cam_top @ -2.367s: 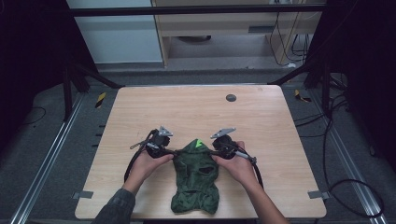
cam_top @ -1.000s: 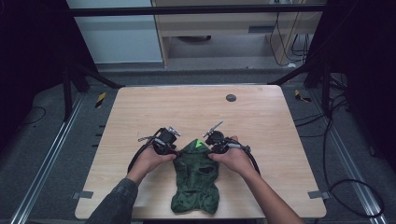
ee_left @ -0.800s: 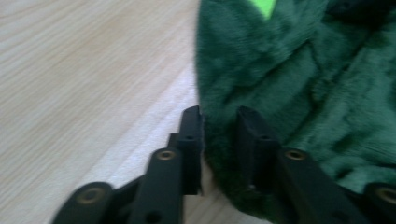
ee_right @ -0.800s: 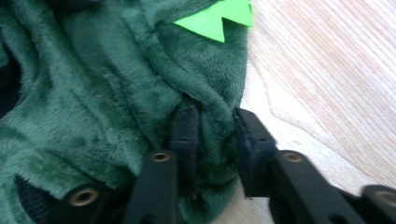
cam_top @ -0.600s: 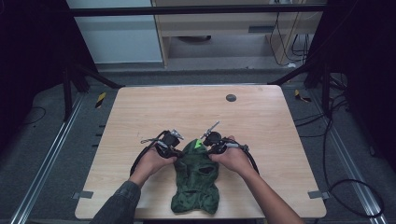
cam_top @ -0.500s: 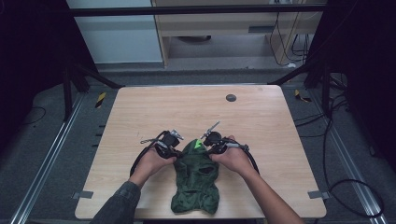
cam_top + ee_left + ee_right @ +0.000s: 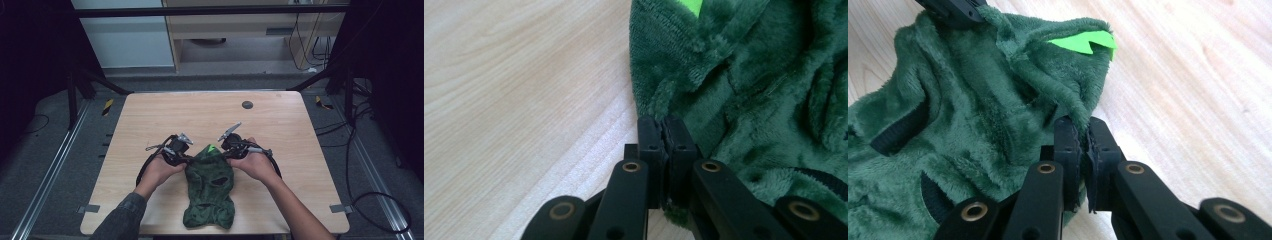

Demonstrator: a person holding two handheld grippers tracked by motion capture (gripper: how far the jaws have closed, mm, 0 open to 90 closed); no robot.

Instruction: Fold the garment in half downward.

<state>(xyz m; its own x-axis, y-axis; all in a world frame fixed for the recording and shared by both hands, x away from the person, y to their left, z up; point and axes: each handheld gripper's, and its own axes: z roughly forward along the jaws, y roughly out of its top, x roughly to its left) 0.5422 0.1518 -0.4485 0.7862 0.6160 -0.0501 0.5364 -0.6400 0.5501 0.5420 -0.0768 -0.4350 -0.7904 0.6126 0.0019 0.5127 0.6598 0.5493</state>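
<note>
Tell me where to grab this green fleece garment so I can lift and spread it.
Grip the garment at the two corners of its far edge, beside the bright green tag, coming in from either side. It lies flat and limp, so only that thin edge gives the jaws something to pinch. The left gripper and right gripper are each shut there.

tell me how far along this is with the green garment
Done: both claws have just closed, the left claw and the right claw each pinching an edge of the garment near its top. In hand: that two-sided grip. Left: most of the garment lies crumpled on the table, nothing lifted or spread yet.
</note>
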